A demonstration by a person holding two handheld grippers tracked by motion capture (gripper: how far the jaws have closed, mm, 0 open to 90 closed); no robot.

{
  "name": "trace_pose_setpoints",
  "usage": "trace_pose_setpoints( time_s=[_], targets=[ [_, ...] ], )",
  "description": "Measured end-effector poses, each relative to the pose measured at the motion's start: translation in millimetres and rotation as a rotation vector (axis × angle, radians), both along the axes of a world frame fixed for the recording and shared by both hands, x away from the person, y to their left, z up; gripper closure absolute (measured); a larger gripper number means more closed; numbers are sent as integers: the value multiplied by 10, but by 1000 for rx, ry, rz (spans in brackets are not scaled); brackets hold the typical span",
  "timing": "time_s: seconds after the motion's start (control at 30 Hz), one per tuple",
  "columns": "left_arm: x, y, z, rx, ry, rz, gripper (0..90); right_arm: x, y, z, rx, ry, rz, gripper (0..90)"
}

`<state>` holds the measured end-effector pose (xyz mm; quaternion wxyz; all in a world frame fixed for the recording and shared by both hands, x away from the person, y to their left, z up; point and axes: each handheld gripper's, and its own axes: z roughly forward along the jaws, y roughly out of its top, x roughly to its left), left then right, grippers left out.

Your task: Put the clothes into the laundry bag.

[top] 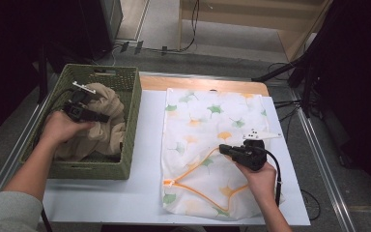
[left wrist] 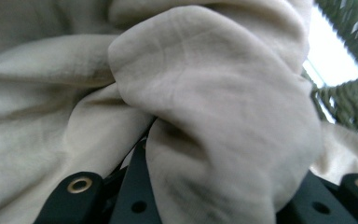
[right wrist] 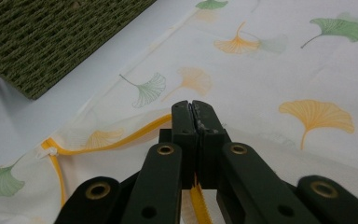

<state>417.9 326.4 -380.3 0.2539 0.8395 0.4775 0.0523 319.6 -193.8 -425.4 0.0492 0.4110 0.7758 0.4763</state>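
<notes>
Left tool (top: pixel 102 117) sits inside the green woven basket (top: pixel 131 121) at the worktop's (top: pixel 145 145) left side, jaws clamped on a fold of the beige cloth (left wrist: pixel 214 116) bunched in the basket. Right tool (top: pixel 221 148) rests on the leaf-print mesh bag (top: pixel 212 116) lying flat on the worktop, jaws pinched tight on the bag's orange zipper (right wrist: pixel 121 137) edge.

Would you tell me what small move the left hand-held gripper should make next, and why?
Probably lift the beige garment out of the green woven basket: the left hand-held gripper is shut on a fold, and the right hand-held gripper pinches the leaf-print laundry bag at its orange zipper.
</notes>
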Motion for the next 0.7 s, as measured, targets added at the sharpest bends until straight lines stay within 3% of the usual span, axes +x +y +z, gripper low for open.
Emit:
trace_pose_setpoints(
  time_s=[0.07,0.13,0.23,0.3,0.4,0.5,0.6,0.7],
  targets=[
    [-4,5,-23,47,-5,19,720,5,-6,-6,2,-1,1,887],
    [7,91,-22,56,-8,63,692,8,-8,-10,4,1,-1,887],
    [27,206,-47,68,-33,137,511,3,-8,-5,0,-3,1,887],
    [50,238,-86,89,-55,160,368,0,-8,-4,0,-3,1,887],
    [127,245,-175,84,-37,223,180,1,-4,-5,-1,0,1,887],
    [242,199,-262,61,4,254,101,8,-2,-10,0,3,1,887],
    [373,135,-353,101,27,265,14,18,-6,-16,-2,5,3,887],
    [446,135,-430,114,1,291,0,22,-10,-18,-4,4,4,887]
  ],
)
